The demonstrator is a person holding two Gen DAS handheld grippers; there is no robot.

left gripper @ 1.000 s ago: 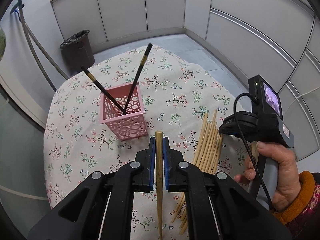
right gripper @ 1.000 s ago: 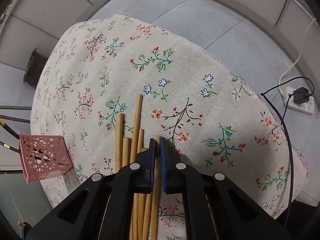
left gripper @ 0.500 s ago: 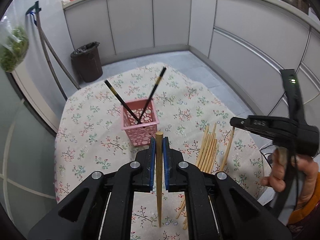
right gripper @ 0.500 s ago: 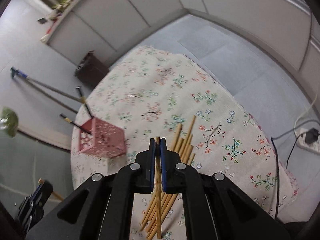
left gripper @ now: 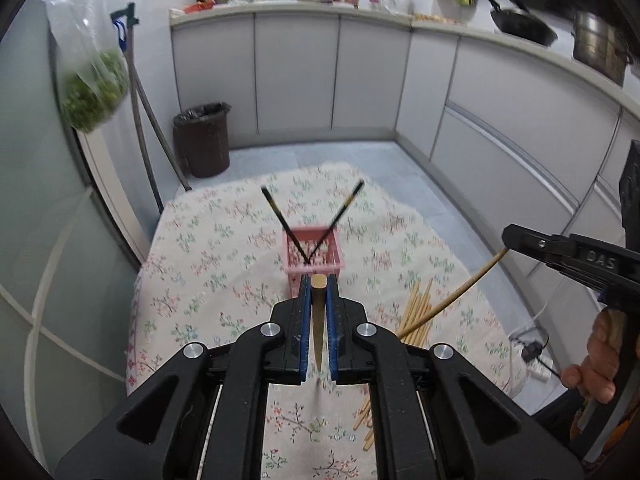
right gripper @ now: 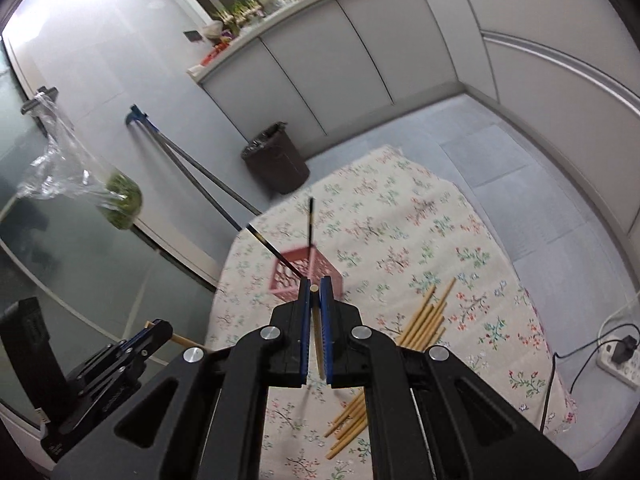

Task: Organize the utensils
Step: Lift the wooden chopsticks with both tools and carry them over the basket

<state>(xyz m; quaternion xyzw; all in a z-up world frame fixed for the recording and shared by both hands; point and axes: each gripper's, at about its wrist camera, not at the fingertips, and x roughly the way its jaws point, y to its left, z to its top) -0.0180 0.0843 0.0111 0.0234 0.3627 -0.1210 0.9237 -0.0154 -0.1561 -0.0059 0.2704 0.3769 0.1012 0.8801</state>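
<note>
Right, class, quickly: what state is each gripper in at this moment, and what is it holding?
Left gripper: shut on a bamboo chopstick.
Right gripper: shut on another bamboo chopstick.

Beyond the jaws the pink basket point(left gripper: 314, 258) is motion-blurred; the wooden chopsticks point(right gripper: 420, 322) lie partly hidden behind them.

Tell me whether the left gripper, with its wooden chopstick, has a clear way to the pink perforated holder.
Probably yes. The left gripper is shut on a wooden chopstick, and the pink perforated holder stands straight ahead on the floral tablecloth. Only two black chopsticks lean apart inside, leaving the mouth mostly open.
</note>
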